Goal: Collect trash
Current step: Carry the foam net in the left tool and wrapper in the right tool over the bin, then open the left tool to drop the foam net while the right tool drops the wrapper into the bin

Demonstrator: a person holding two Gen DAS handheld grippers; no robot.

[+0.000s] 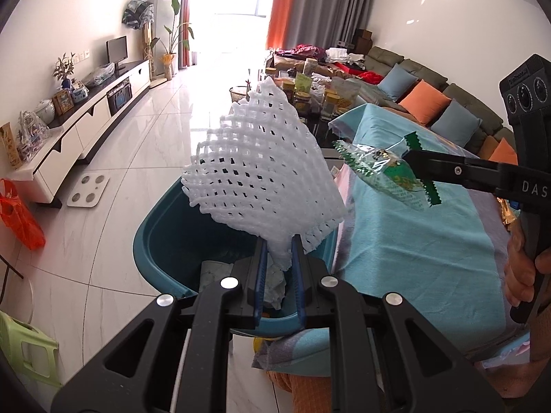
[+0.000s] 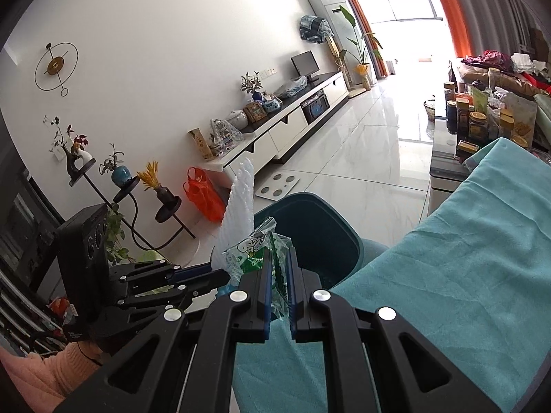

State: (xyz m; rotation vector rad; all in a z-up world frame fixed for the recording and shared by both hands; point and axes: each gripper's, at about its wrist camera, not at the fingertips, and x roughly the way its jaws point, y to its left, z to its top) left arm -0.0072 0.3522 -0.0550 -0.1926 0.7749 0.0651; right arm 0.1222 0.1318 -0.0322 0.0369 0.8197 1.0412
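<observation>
The white foam net sleeve [image 1: 261,168] stood upright in the air, flattened into a fan of open mesh, its narrow lower end pinched, above the open teal bin [image 1: 162,241]. The bin stood on the floor against the cloth-covered table edge, with crumpled pale paper inside. The clear and green snack wrapper [image 1: 385,172], crinkled with zigzag edges, hung in the air beside the sleeve, over the table edge.

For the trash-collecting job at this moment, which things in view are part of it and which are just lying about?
Part of the job:
- white foam fruit net, pinched by the left gripper
- green and clear plastic snack wrapper, pinched by the right gripper
- teal plastic bin with crumpled paper inside

Lying about:
- orange plastic bag on the floor
- white bathroom scale
- teal cloth on the table
</observation>
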